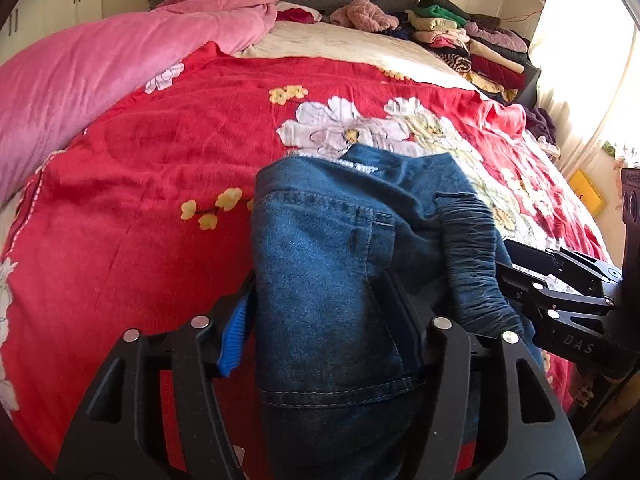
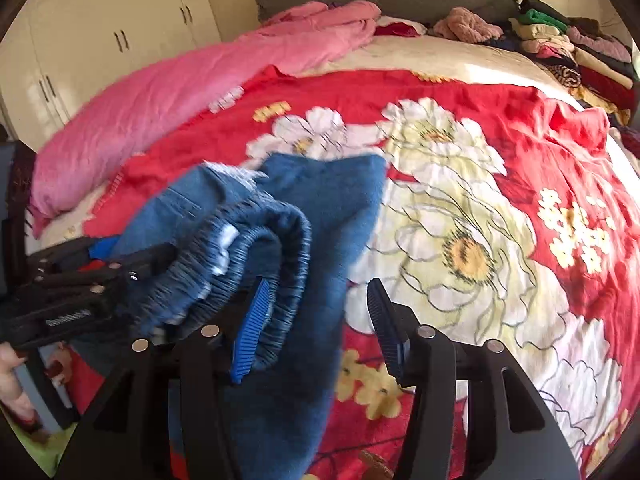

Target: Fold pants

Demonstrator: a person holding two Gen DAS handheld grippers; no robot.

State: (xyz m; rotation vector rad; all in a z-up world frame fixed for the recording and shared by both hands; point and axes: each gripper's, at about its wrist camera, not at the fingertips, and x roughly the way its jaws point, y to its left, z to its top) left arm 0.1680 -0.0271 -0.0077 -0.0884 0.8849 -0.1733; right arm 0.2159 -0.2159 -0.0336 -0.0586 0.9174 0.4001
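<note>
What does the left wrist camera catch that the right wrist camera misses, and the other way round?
Only the left wrist view shows the left tool closed on the jeans and their stitched seams. Only the right wrist view shows the right tool standing open, the white wardrobe in full and a bare hand. Both share the red floral blanket, the pink duvet and the folded clothes stack.

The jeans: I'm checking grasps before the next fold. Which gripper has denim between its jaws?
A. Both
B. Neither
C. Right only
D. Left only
D. The left gripper has the jeans filling the gap between its jaws, while the right gripper stands open with the waistband draped outside one finger.
</note>
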